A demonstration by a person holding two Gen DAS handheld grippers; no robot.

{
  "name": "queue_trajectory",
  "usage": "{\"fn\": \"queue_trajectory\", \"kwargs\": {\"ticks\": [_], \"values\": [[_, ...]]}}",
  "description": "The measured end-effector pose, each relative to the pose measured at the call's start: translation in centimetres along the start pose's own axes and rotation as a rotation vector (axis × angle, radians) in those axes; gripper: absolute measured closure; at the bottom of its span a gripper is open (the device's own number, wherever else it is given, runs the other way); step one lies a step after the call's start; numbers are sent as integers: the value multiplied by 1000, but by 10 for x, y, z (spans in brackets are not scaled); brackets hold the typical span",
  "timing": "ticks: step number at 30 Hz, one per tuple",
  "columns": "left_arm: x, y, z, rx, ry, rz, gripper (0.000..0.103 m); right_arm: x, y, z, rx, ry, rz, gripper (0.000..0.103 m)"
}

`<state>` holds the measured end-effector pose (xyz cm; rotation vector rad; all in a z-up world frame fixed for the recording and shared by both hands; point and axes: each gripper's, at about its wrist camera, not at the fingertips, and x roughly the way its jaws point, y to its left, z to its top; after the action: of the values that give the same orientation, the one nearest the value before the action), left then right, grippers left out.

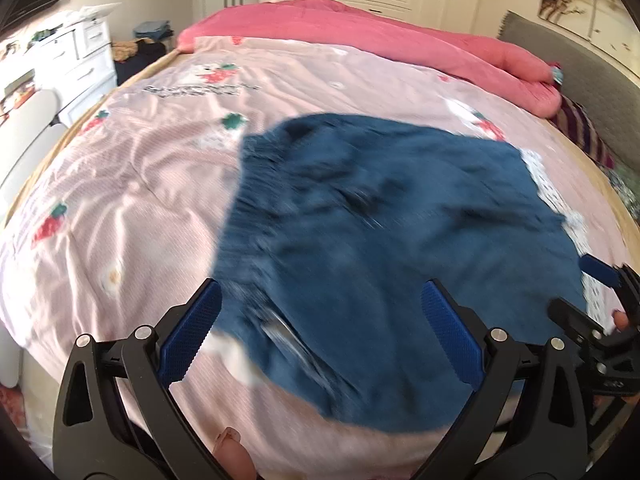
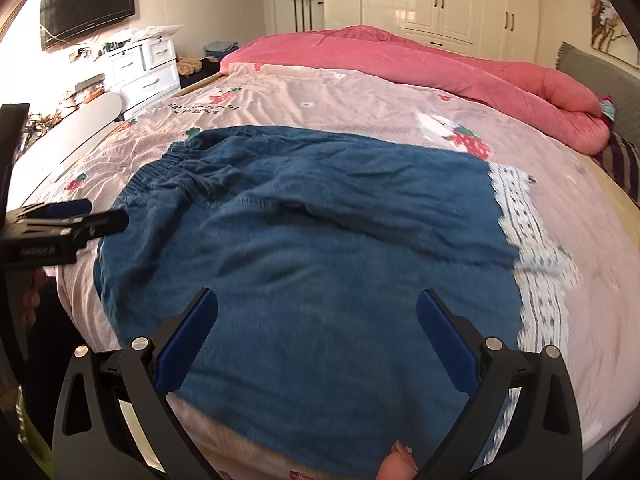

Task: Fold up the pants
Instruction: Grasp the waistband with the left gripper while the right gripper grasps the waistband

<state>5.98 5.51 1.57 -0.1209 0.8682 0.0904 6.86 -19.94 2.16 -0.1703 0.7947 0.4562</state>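
Observation:
Blue denim pants (image 2: 312,240) with an elastic waistband at the left and a white patterned hem (image 2: 532,264) at the right lie spread flat on the pink bedsheet (image 2: 360,96). They also show, blurred, in the left wrist view (image 1: 380,240). My left gripper (image 1: 320,328) is open and empty, above the waistband side near the front edge. My right gripper (image 2: 318,332) is open and empty, above the near middle of the pants. Each gripper appears at the edge of the other's view: the right one (image 1: 608,280), the left one (image 2: 76,216).
A rolled pink quilt (image 2: 440,64) lies along the far side of the bed. A grey headboard (image 2: 600,76) is at the right. White drawers (image 2: 144,68), a wall TV (image 2: 88,4) and a white table (image 2: 68,132) stand at the left, wardrobes (image 2: 440,0) behind.

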Motion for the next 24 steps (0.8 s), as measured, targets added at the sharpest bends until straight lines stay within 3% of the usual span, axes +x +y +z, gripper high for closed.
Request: {"fn": "queue_trajectory", "kwargs": {"ticks": [11,19,24], "values": [[41,31,62,32,-13,94,9,48,-10,65,-104,43,3,4],[89,34,102,101,30,80,9,109,-23,130,-146,123,56,4],[116,38,115,119,58,68,9,155,-25,156,-237,185,24,4]]}}
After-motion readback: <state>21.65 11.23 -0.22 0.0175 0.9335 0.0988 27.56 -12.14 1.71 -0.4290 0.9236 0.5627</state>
